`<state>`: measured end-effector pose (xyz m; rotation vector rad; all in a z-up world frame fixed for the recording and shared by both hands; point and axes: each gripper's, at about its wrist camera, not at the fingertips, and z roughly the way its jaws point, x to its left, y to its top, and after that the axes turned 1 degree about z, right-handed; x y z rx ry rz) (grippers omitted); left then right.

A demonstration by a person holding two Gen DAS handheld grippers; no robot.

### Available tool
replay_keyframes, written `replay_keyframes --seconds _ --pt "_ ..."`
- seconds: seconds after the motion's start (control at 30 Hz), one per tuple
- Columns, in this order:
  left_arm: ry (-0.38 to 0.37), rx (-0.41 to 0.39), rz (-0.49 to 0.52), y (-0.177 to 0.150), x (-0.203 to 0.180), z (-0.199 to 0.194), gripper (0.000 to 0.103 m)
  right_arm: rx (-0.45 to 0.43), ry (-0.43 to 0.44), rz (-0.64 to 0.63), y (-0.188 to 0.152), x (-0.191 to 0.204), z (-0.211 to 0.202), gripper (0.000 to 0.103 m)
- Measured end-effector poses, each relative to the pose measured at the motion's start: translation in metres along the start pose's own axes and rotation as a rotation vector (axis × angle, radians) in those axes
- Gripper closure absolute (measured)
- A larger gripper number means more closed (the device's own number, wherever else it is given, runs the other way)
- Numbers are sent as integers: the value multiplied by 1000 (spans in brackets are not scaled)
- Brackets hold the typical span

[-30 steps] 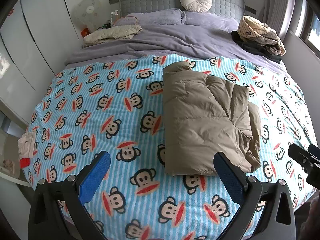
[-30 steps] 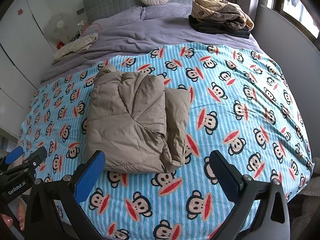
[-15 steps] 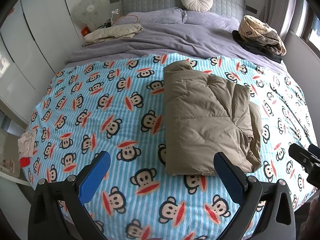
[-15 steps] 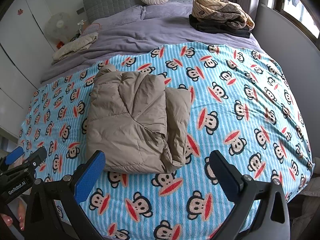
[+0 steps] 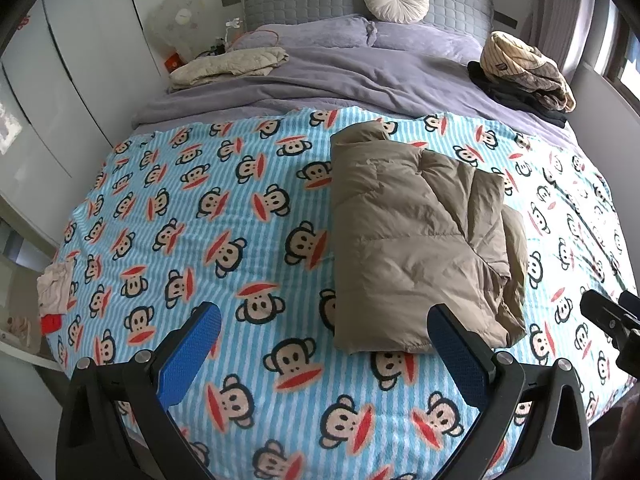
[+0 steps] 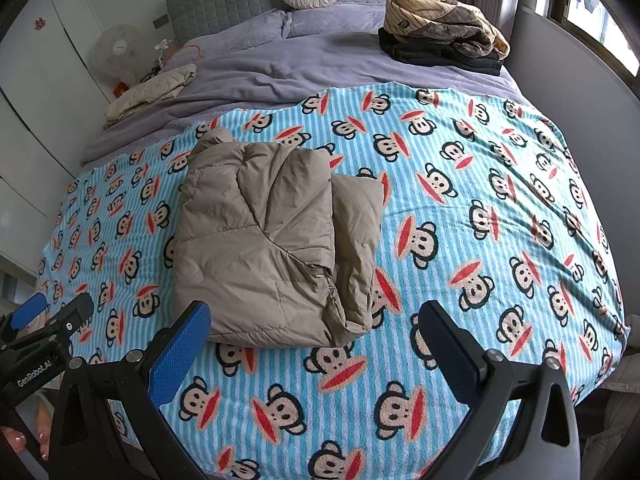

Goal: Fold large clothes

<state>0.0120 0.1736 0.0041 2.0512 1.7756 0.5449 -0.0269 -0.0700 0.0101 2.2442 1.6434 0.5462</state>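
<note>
The tan padded jacket (image 5: 416, 248) lies folded into a thick rectangular bundle on the monkey-print blanket (image 5: 200, 220) spread over the bed. Both tongs hang over the bed's near edge, spread wide and grasping nothing. From the left tongs (image 5: 324, 338) the bundle sits ahead and to the right, its near edge just beyond the right-hand pad. From the right tongs (image 6: 316, 340) it sits ahead and to the left, its near edge just past the left-hand pad.

The fold looks finished or nearly so, and the risk lies in how it holds. The bundle is puffy, and on the side nearer the right tongs a lower layer sticks out past the top one, with a loose, crumpled corner at the near end. If either tongs nips only the top layer there, the slippery shell is likely to slide off the layer below and the stack springs open. Lifting from one end alone would probably let the far, hood-like end (image 6: 214, 138) sag and unroll. A low approach could also snag the blanket and drag it along with the jacket.

Far ahead of both tongs, other piles of clothes (image 6: 440, 36) rest on the purple duvet (image 5: 360, 80), well apart from the jacket.
</note>
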Motion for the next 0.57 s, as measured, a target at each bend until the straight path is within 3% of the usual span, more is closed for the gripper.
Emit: replay_keyframes --seconds 0.57 --pt "-16 -16 18 8 -5 1 0 4 0 1 0 2 1 0"
